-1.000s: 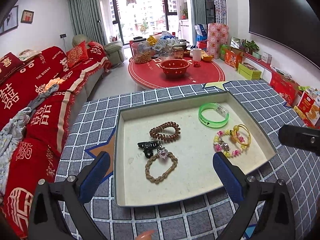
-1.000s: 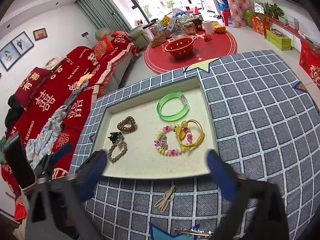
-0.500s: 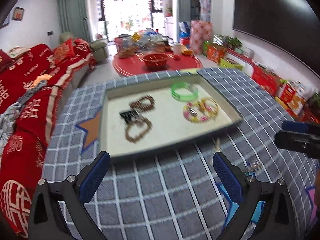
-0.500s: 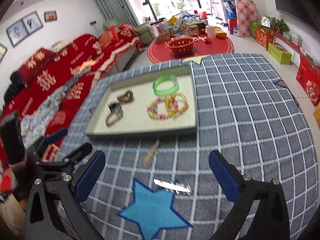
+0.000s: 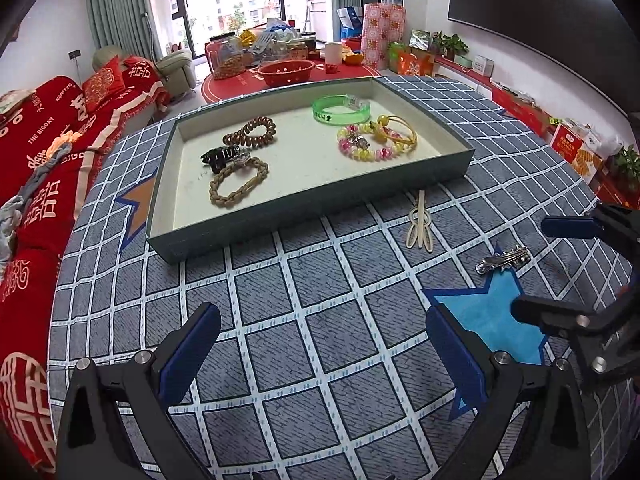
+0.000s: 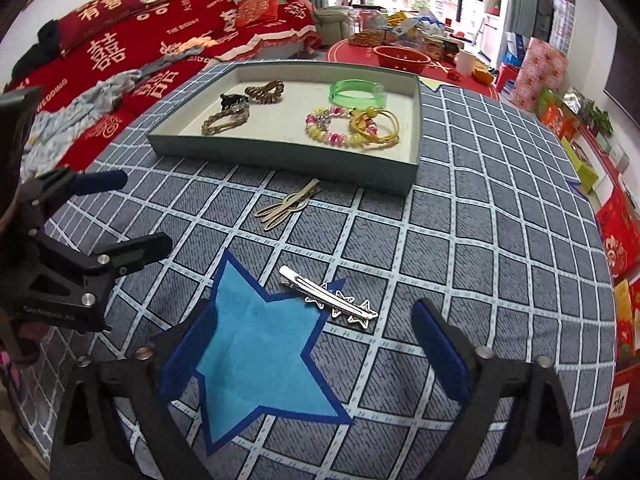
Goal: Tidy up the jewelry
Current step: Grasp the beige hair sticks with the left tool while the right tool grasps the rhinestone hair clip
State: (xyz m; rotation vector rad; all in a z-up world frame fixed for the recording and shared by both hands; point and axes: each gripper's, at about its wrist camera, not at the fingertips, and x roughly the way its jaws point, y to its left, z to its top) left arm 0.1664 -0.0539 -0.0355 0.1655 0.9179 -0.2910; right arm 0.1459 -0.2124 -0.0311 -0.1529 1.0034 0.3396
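both grippers had been drawn back from over the tray (image 5: 304,216) and lowered toward the near part of the checked tablecloth (image 5: 304,292), so that the two loose pieces were brought into view: a silver star-trimmed hair clip (image 6: 329,299) lying at the edge of the blue star patch (image 6: 256,344), and a pale gold clip (image 6: 289,204) just outside the tray's front wall. a second ago only the tray's contents were framed by the left wrist camera; by this moment the left gripper (image 5: 320,356) was held over bare cloth, its jaws wide with nothing between them. the right gripper (image 6: 316,356) had been rolled and aimed at the silver clip, and its jaws were closing from their widest, with the clip ahead of the pads and untouched. inside the tray lay a green bangle (image 5: 341,109), a beaded bracelet (image 5: 366,147), what seemed to be yellow hair ties (image 5: 400,136), a brown coil tie (image 5: 251,131), a black claw clip (image 5: 221,157) and a braided band (image 5: 239,182). a pickup of the silver clip was judged to be starting, with two pieces left to be tidied.
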